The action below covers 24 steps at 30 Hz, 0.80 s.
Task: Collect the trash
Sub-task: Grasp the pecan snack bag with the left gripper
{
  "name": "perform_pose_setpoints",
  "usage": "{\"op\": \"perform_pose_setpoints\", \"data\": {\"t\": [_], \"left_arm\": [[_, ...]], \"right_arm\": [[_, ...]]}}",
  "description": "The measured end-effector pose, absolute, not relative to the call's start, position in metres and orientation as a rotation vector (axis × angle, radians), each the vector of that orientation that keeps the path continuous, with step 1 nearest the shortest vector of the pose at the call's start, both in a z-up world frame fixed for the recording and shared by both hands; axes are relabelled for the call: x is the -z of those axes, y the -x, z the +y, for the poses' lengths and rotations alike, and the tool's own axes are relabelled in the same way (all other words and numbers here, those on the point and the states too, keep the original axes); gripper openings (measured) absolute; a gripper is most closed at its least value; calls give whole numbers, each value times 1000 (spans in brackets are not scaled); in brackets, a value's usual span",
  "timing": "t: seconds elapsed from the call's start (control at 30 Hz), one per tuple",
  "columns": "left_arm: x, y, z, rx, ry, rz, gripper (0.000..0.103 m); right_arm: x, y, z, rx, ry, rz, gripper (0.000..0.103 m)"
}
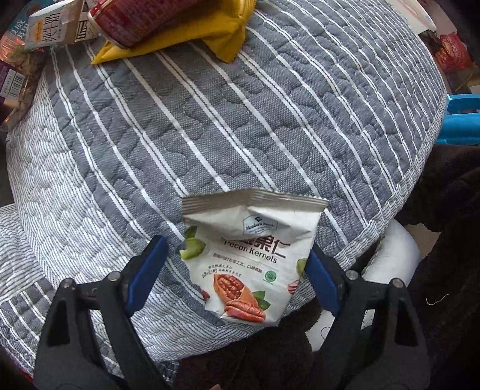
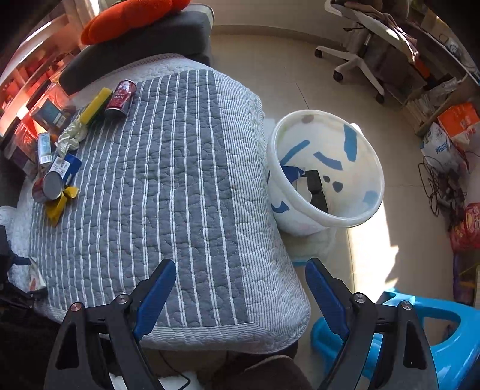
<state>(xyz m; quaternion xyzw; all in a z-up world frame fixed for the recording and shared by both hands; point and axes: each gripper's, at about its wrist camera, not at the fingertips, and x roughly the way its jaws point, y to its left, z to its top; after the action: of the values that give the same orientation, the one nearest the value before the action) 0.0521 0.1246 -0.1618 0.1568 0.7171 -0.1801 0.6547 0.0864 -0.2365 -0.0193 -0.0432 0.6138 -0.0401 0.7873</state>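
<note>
A white Pecan Kernels packet, torn open at the top, lies on the grey striped quilt near its front edge. My left gripper points down over it, open, with one blue finger at the packet's right edge and the other clear of its left side. At the quilt's far end lie a red can, a yellow wrapper and a milk carton. My right gripper hangs open and empty above the quilt's near corner. A white bin with blue marks stands on the floor beside the quilt.
More trash lines the quilt's far left side: a red can, a silver-ended can, crumpled wrappers. A blue plastic stool stands at the lower right. An office chair and floor cables lie beyond the bin.
</note>
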Motion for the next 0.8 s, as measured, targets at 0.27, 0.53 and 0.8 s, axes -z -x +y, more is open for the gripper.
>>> {"op": "perform_pose_setpoints", "data": {"t": [0.27,0.53,0.8], "left_arm": [[162,-76,152,358,-163,1572,64],[123,-111,186,226,-7,1402,61],[80,-120,221,83,15,1291,60]], "right_arm": [[24,-92,-219,64,124,1325,89],[30,-108,-186,42,148,1317,89],[38,-133,-112,-47,157,1297,89]]}}
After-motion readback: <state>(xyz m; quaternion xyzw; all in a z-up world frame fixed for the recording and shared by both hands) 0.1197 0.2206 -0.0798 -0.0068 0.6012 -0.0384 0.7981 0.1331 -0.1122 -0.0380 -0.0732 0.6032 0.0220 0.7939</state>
